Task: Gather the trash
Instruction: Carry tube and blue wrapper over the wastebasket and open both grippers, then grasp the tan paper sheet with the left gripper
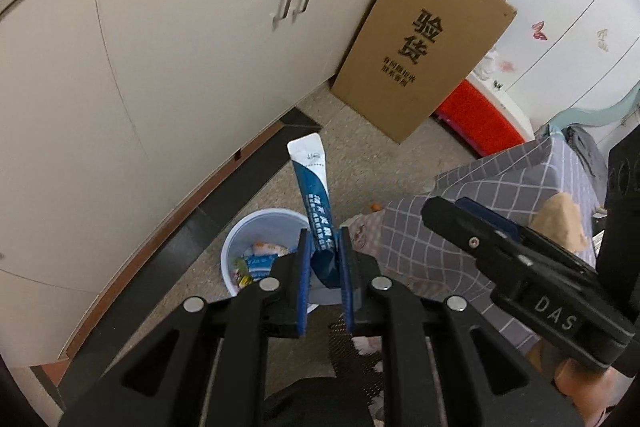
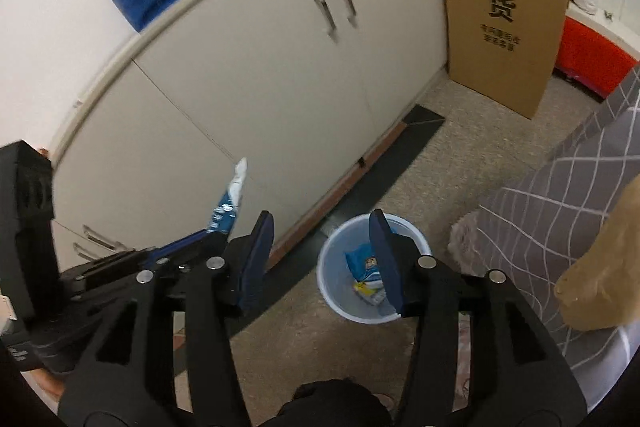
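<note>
My left gripper (image 1: 325, 241) is shut on a blue and white sachet wrapper (image 1: 314, 187), which sticks up out of the pads above a pale blue waste bin (image 1: 240, 239) on the floor. Several wrappers (image 1: 260, 261) lie inside the bin. In the right wrist view my right gripper (image 2: 322, 231) stands open over the same bin (image 2: 332, 287), nothing between its pads; a blue packet (image 2: 366, 263) lies in the bin below. The left gripper (image 2: 200, 239) with its wrapper (image 2: 230, 199) shows at the left. The right gripper's fingers (image 1: 472, 223) reach in from the right of the left wrist view.
A beige cabinet (image 1: 160, 67) runs along the left behind the bin. A cardboard box (image 1: 424, 51) leans against its end, with a red crate (image 1: 480, 115) beyond. A bed with a grey checked cover (image 1: 500, 179) lies to the right, a tan object (image 2: 600, 275) on it.
</note>
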{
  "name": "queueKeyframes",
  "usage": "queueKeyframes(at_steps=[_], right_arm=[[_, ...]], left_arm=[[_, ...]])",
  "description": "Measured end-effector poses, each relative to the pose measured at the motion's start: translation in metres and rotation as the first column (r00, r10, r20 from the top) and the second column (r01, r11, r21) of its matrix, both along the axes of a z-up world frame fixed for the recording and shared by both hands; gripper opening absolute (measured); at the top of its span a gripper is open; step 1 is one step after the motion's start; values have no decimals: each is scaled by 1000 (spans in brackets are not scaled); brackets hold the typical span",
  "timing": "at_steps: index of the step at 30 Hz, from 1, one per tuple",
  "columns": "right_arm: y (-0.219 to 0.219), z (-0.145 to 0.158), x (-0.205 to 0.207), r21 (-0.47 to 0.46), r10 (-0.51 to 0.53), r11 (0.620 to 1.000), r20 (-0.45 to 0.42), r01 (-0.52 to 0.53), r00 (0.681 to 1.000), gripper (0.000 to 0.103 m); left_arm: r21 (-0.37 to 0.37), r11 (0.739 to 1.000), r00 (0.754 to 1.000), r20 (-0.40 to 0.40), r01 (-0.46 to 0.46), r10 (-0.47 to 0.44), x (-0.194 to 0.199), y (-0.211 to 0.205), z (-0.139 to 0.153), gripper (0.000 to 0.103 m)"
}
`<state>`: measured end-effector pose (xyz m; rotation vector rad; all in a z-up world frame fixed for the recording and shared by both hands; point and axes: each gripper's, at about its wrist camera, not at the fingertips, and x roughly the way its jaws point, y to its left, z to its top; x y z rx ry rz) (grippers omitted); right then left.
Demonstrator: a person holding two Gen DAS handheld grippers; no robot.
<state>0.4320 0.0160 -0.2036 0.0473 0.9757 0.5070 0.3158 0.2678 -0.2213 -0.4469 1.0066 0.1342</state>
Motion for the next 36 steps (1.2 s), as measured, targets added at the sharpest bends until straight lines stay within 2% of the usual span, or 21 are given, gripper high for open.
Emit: queueKeyframes(at_steps=[3,5,10,20,21,22,24,29,36], right_arm=[[0,-1,-5,-33,-12,999,7,12,1000,50],[1,3,-10,-82,-28,996,45,32,999,52],[-6,16,-18,-128,-66,989,110,80,992,58],[-25,39,-28,-93,-142,982,204,163,969,62],[-27,42,-30,-82,-147,982,214,168,966,62],[-28,44,-32,-74,-152,982,222,173,963,63],[-32,50,-35,-59,-160,982,237,179,958,63],[-40,59,-40,-40,-175,981,250,191,952,64],[-59,72,-55,-12,-212,975,271,224,939,66]], left_arm=[[-2,1000,1000,-14,10,-10,4,-2,-6,13],[-6,1000,1000,-16,17,-18,5,-4,-8,13],[-13,999,999,-20,38,-38,9,-12,-10,13],[-5,999,998,-25,54,-54,21,-16,-4,15],[-5,999,998,-27,51,-51,23,-16,-4,20],[-4,999,998,-35,45,-45,25,-16,-3,40],[14,1000,999,-40,19,-18,25,-15,-1,70],[4,1000,999,-32,-7,7,20,-18,6,70],[-7,1000,1000,10,29,-29,13,-44,26,72]])
